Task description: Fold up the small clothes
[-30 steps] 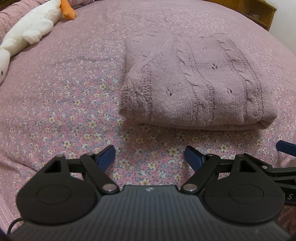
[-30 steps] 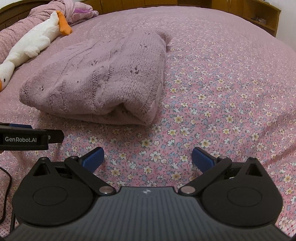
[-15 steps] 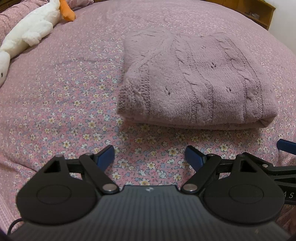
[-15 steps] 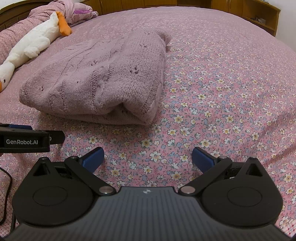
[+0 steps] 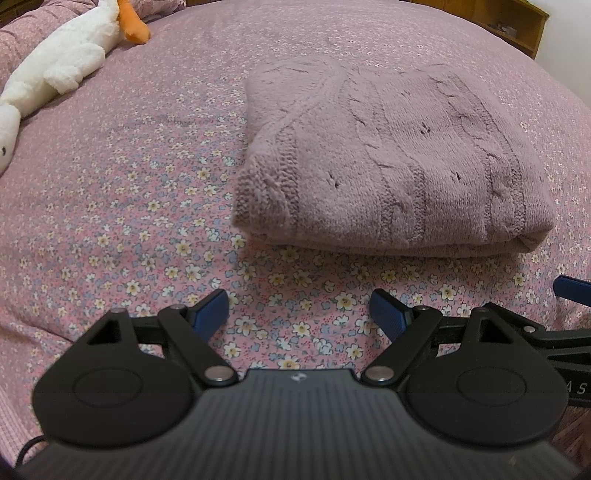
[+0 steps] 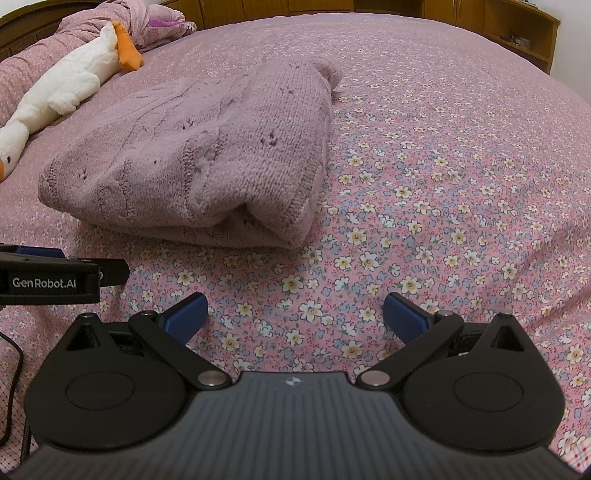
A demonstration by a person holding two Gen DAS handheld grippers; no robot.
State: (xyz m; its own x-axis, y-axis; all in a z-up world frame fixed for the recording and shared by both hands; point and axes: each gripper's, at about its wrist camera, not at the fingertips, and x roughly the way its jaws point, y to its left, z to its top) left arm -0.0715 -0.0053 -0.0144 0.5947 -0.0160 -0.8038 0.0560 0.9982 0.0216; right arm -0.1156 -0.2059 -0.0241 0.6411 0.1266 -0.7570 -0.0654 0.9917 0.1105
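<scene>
A mauve cable-knit sweater lies folded into a thick rectangle on the floral pink bedspread. It also shows in the right wrist view, with its folded corner nearest the camera. My left gripper is open and empty, a short way in front of the sweater's near edge. My right gripper is open and empty, in front and to the right of the sweater. The left gripper's body shows at the left edge of the right wrist view.
A white plush goose with an orange beak lies at the far left of the bed, also in the right wrist view. A bunched pink quilt sits behind it. Wooden cabinets line the far side.
The left wrist view has drifted slightly, so the sweater sits a little lower in frame. Both grippers stay open and the sweater has not moved.
</scene>
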